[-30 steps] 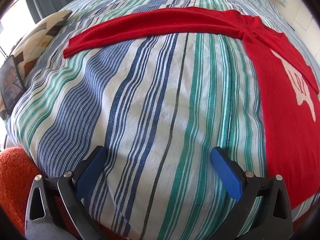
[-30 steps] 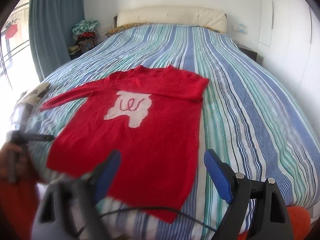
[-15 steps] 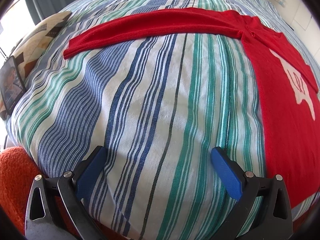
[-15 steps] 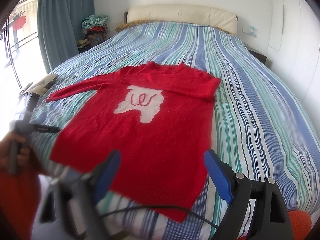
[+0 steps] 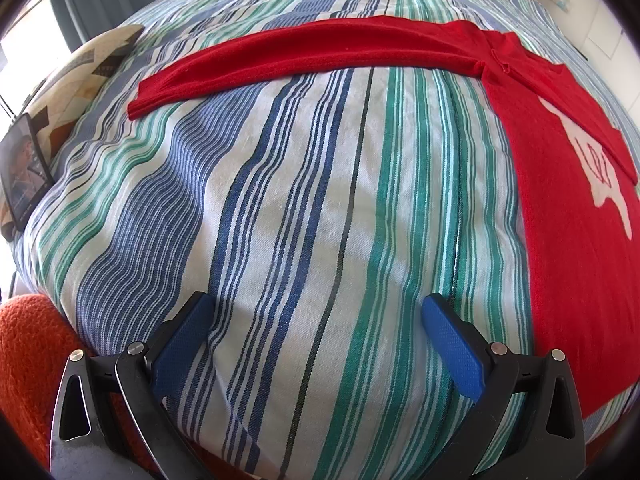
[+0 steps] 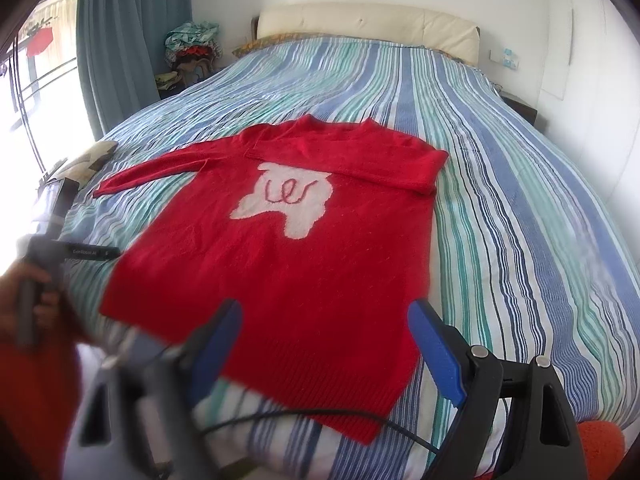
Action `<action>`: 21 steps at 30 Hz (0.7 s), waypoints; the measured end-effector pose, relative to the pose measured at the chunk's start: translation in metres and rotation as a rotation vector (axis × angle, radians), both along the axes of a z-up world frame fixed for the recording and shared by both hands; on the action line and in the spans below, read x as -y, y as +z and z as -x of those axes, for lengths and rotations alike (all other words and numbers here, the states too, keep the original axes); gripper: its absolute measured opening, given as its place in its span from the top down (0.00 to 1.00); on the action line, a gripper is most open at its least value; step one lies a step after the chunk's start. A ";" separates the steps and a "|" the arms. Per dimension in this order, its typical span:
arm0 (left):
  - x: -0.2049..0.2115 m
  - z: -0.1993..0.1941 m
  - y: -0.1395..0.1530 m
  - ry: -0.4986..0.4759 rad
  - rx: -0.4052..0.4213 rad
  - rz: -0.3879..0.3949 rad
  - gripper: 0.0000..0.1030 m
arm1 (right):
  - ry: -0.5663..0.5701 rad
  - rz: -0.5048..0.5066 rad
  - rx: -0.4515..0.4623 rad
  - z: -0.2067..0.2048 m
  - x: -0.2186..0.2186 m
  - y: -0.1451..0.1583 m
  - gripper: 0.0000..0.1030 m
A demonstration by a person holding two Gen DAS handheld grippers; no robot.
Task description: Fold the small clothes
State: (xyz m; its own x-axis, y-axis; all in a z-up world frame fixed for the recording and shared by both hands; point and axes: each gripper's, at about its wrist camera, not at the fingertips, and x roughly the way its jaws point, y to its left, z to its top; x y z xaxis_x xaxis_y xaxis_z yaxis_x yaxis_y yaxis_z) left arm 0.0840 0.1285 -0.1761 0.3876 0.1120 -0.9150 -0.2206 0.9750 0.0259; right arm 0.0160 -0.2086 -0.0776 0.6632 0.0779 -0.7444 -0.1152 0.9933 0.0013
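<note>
A red sweater (image 6: pixel 280 264) with a white patch on its chest lies flat on the striped bed (image 6: pixel 500 208). One sleeve is folded across the chest; the other sleeve (image 5: pixel 312 56) stretches out to the left. My right gripper (image 6: pixel 324 340) hangs open above the sweater's hem, nothing between its blue pads. My left gripper (image 5: pixel 316 332) is open over bare striped cover, left of the sweater's body (image 5: pixel 572 240) and below the stretched sleeve. In the right wrist view a hand (image 6: pixel 36 300) holds the left gripper's handle at the bed's left edge.
A patterned cushion (image 5: pixel 80 76) and a dark tablet (image 5: pixel 24 172) lie at the bed's left edge. A cream headboard (image 6: pixel 368 24), a blue curtain (image 6: pixel 128 32) and a pile of clothes (image 6: pixel 192 44) stand at the far end. A black cable (image 6: pixel 312 416) crosses the near foreground.
The right wrist view has shifted slightly, so the sweater sits more to the right and nearer. The left gripper has stayed put.
</note>
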 end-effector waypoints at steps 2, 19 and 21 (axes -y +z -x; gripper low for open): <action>0.000 0.000 0.000 0.000 0.000 0.000 0.00 | 0.003 0.001 0.001 0.000 -0.001 0.000 0.18; 0.000 0.001 0.001 0.003 0.004 0.004 0.00 | 0.004 -0.002 -0.009 -0.001 -0.001 -0.003 0.18; 0.000 0.001 0.002 0.005 0.008 0.008 0.00 | 0.003 -0.002 -0.008 -0.001 -0.001 -0.003 0.18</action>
State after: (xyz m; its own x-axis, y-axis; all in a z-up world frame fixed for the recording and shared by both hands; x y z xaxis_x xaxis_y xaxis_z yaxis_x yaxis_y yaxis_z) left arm 0.0830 0.1286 -0.1738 0.3945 0.1069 -0.9126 -0.2255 0.9741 0.0167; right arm 0.0167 -0.2072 -0.0804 0.6570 0.0819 -0.7494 -0.1184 0.9930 0.0047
